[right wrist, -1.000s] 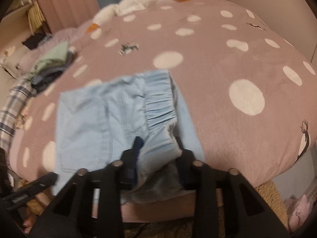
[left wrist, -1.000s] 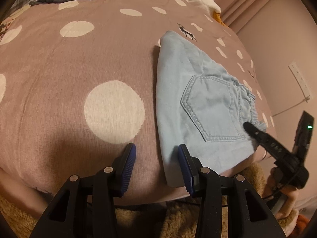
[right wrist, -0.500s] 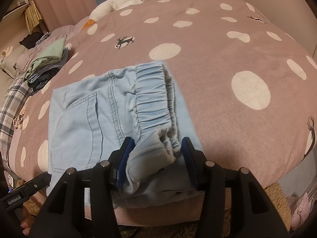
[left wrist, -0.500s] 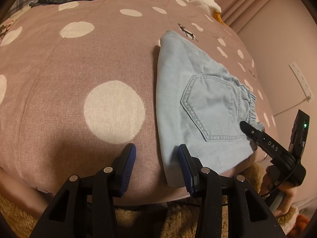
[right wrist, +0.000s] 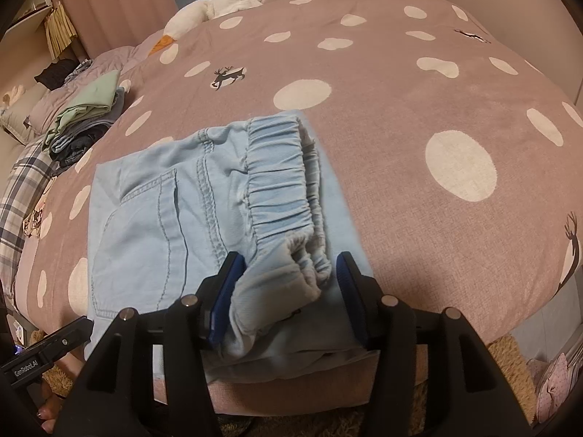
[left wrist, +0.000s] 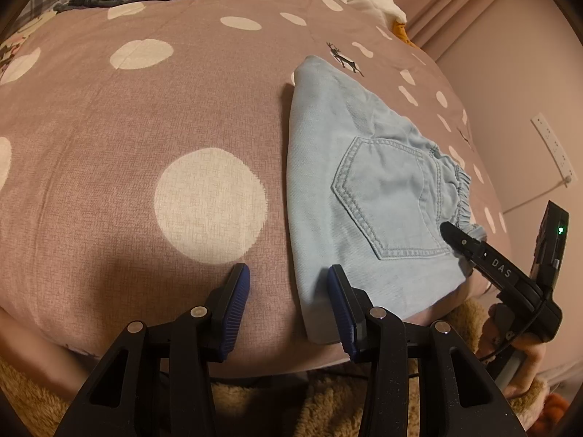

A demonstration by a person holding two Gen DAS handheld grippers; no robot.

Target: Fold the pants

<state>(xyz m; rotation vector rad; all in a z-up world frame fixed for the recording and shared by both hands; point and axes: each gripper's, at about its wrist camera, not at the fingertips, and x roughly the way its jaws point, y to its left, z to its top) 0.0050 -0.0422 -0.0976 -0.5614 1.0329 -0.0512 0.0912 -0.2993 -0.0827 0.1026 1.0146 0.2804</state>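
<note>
So the pants (right wrist: 189,225) sit folded on the bed (right wrist: 400,145), waistband bunched between the right hand-held gripper (right wrist: 288,291) jaws, which have just been spreading to let go. Left hand-held gripper (left wrist: 288,306) sits spread and empty at the fold's near corner, probably done squaring it.

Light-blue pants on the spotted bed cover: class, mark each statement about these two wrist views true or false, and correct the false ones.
1. The pants lie folded, a back pocket facing up. True.
2. The right gripper is clamped tight on the waistband. False: its jaws have just been opening; the waistband sits between them, one pad clear of it.
3. The left gripper holds a pant leg. False: open, nothing between its pads.
4. A stack of folded clothes sits farther back on the bed cover. True.
</note>
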